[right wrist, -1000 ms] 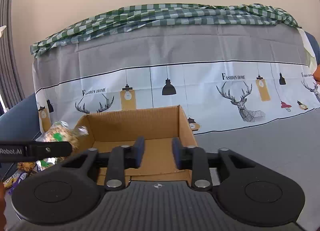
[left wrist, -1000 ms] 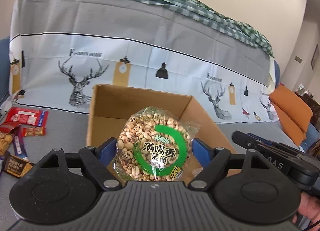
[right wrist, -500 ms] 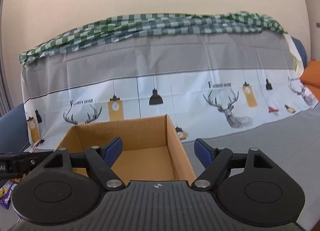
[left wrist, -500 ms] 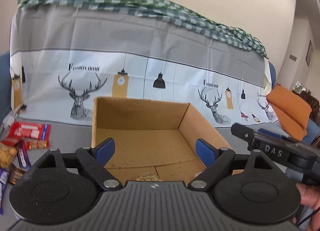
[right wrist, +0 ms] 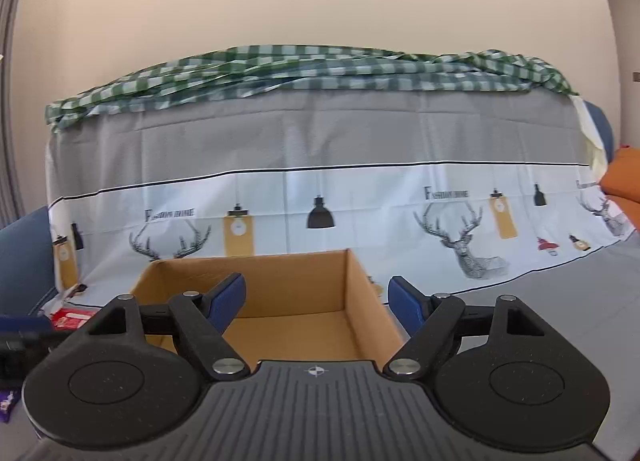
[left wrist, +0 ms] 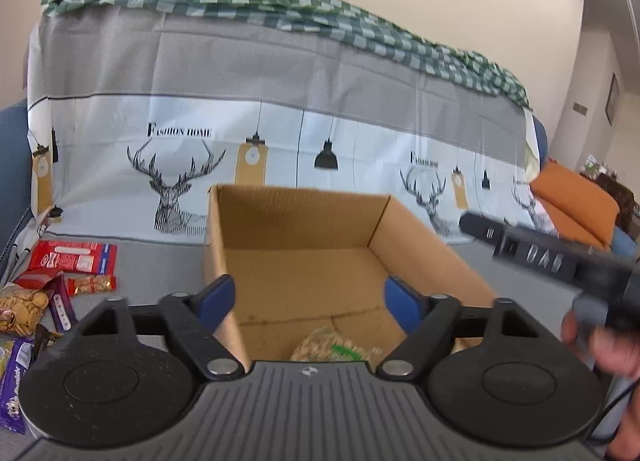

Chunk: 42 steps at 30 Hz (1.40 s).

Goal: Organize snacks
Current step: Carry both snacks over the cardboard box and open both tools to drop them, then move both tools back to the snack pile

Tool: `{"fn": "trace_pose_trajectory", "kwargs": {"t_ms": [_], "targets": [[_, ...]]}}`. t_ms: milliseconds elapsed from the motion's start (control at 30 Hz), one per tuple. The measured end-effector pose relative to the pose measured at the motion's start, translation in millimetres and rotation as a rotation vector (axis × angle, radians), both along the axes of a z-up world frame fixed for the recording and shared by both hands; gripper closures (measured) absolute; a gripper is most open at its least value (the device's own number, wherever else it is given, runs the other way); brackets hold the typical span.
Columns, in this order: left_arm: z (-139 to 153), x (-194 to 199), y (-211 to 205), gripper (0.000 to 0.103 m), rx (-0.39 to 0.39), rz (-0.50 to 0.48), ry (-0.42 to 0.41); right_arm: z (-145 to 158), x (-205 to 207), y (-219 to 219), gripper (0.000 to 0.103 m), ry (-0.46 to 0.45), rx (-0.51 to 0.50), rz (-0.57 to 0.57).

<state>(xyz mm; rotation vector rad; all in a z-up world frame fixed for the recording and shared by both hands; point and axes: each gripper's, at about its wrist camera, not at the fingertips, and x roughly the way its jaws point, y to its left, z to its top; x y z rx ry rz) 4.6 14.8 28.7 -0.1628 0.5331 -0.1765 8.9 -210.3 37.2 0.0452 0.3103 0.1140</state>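
Now the left gripper (left wrist: 310, 303) hung over the cardboard box (left wrist: 420, 245), its jaws wide, lately narrowed a little, with nothing between them. A clear bag of puffed grain rings (left wrist: 332, 349) lay on the box floor at the near edge, presumably let go there so the walls would keep it. More snack packets (left wrist: 72, 261) waited on the grey cloth left of the box (still unsorted). The right gripper (right wrist: 316, 303) faced the same box, jaws lately spread wide and empty, likely readied for another packet.
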Motion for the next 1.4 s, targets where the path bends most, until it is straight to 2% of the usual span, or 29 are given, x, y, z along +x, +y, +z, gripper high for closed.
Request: {"fn": "trace_pose_trajectory", "kwargs": {"t_ms": [133,400,700,800,933,967,1000,1067,1100,1167,1233,1267,1300,1333,1400], "targets": [[0,-2,15,0.038,-0.031,-0.026,0.004,0,-1,9,0.023,0.018,0.004,0.047],[1,-7,25,0.055,-0.013,-0.034,0.017,1,-3,30,0.028,0.026,-0.052,0.1],[-1,-7,43,0.058,-0.032,0.027,0.061,-1,-6,55,0.045,0.031,-0.07,0.159],[-2,-7,51,0.058,-0.044,0.05,0.079,-2,-8,63,0.048,0.034,-0.071,0.179],[3,-11,61,0.059,-0.028,0.047,0.086,-2,-9,72,0.055,0.035,-0.068,0.195],[6,-10,63,0.062,-0.012,0.027,0.092,-3,-9,75,0.059,0.038,-0.062,0.196],[10,-9,65,0.069,0.021,0.015,0.09,-3,-9,77,0.062,0.045,-0.057,0.198],[18,-7,72,0.077,0.092,0.007,0.077,-5,-7,83,0.066,0.059,-0.048,0.207],[19,-8,78,0.081,0.105,0.011,0.071,-5,-8,86,0.067,0.061,-0.043,0.216],[12,-11,95,0.083,0.08,0.04,0.073,-4,-10,94,0.067,0.054,-0.035,0.235],[-9,-13,111,0.086,0.053,0.083,0.134,-4,-12,102,0.068,0.051,-0.035,0.257],[-19,-9,116,0.089,0.084,0.12,0.211,-5,-13,107,0.068,0.055,-0.037,0.267],[-24,-6,122,0.091,0.115,0.164,0.249,-5,-13,111,0.068,0.058,-0.036,0.277],[-25,-5,129,0.091,0.114,0.193,0.266,-5,-14,116,0.068,0.059,-0.033,0.287],[-26,-6,146,0.091,0.046,0.235,0.28,-6,-15,127,0.068,0.06,-0.034,0.308]]}}
